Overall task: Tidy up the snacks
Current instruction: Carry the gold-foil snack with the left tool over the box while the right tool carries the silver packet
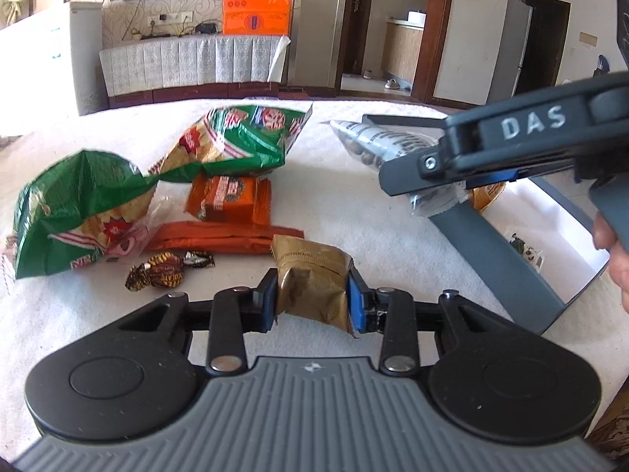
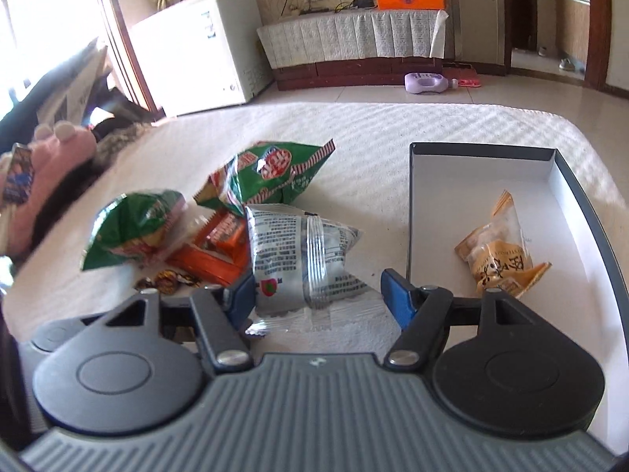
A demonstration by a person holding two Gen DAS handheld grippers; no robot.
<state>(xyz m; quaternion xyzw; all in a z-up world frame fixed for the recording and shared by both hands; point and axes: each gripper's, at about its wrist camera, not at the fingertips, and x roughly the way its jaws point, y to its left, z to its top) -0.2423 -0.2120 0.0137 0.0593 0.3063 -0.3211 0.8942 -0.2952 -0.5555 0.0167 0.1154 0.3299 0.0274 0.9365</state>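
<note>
In the left wrist view, a green chip bag lies at the left edge on the white bed, with a wrapped chocolate candy just below it. A second green bag sits above centre, over an orange snack pack and a flat orange wrapper. At lower centre the left hand-held gripper pinches a gold snack packet between its blue pads. To the right, the right hand-held gripper hangs over a grey-rimmed box, with a silver snack bag beneath its arm.

In the right wrist view, the silver snack bag hangs at centre between the fingers of the right hand-held gripper; the left pad touches it, the right pad stands clear, so the fingers are spread. The box lies at right, holding a yellow cookie packet.
</note>
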